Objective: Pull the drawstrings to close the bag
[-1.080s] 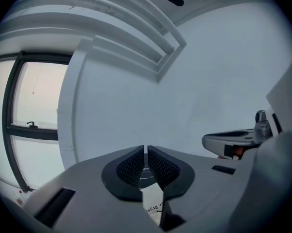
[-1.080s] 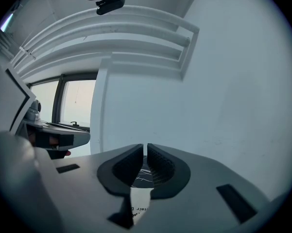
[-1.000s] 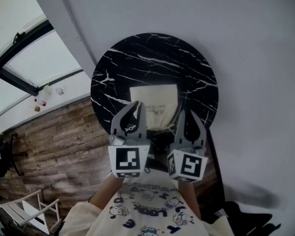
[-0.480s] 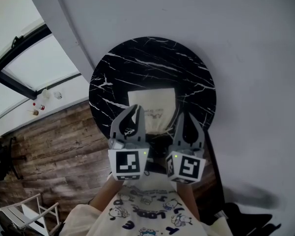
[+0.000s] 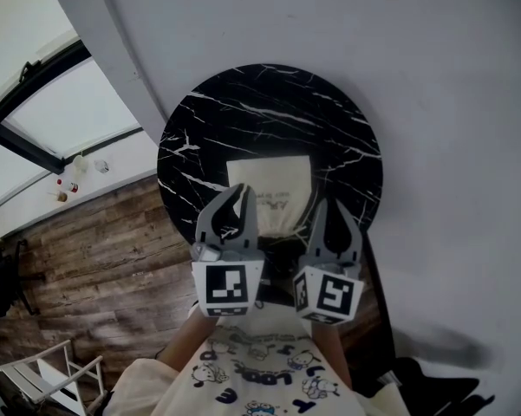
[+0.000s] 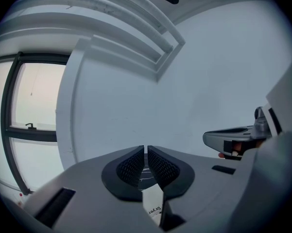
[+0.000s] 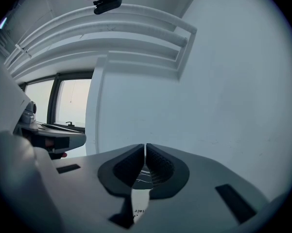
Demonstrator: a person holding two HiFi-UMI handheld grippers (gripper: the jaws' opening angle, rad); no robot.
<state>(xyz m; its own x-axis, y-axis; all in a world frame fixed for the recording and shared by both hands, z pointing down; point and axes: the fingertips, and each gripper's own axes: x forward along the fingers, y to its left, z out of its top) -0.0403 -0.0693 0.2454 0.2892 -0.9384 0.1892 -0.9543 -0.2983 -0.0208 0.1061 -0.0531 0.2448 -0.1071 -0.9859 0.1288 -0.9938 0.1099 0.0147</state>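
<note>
The cream drawstring bag is lying flat on the round black marble table, on the half nearer the person, with its long axis running away from the person's body. Its near end is passing out of sight behind the two grippers, so the head view is not showing whether the mouth is gathered or slack, and no cord is showing anywhere.

Both grippers are hovering side by side just above that near end and pointing almost level across the table, so the bag is lying ahead of and below each of them. The left gripper is sitting over the bag's left corner and the right gripper just outside its right edge, neither one clearly nearer. In the left gripper view the left gripper's jaws are standing all but together, and only a strip of bag is showing below them; the right gripper is showing the same, closed and empty as far as can be seen.

Nothing else is sitting on the table to get in the way. Around it, the white wall is rising behind and the wooden floor is spreading to the left.
</note>
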